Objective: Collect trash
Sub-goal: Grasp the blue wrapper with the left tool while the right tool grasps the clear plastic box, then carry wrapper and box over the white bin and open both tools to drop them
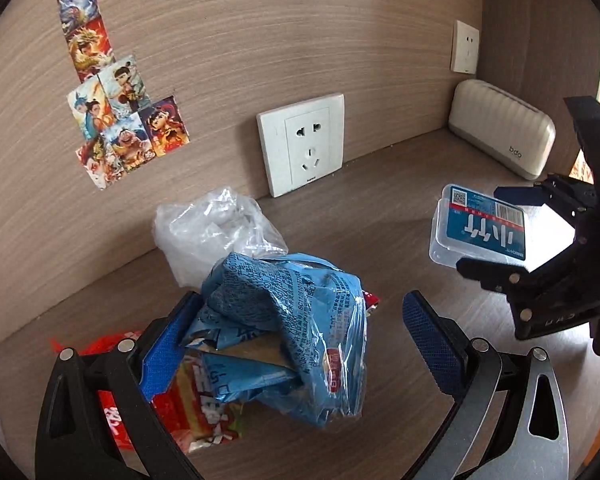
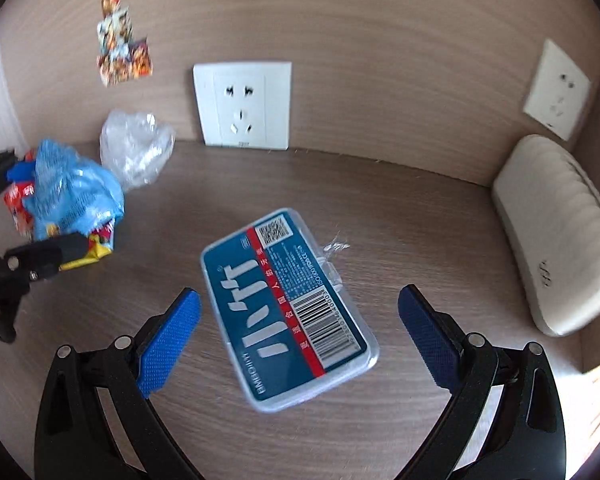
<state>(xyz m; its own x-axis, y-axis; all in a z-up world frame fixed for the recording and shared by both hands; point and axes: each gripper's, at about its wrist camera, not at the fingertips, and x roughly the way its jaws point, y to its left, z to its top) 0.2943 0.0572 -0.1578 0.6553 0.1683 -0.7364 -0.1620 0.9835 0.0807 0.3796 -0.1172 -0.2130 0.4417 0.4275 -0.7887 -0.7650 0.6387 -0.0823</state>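
A crumpled blue snack wrapper (image 1: 288, 332) lies on the wooden desk on top of red and yellow wrappers (image 1: 196, 408). My left gripper (image 1: 300, 344) is open, its jaws either side of the blue wrapper, the left pad against it. A crumpled clear plastic bag (image 1: 216, 232) lies behind, by the wall. A clear plastic box with a blue label (image 2: 288, 304) lies flat on the desk. My right gripper (image 2: 300, 332) is open, its jaws wide either side of the box, not touching it. The box (image 1: 476, 228) and right gripper (image 1: 496, 232) also show in the left wrist view.
A cream ribbed tissue box (image 2: 560, 236) stands against the right wall. A white wall socket (image 2: 242, 104) sits at the back, another socket (image 2: 556, 88) at the right. Cartoon stickers (image 1: 116, 92) are on the back wall. The desk is enclosed by walls behind and at right.
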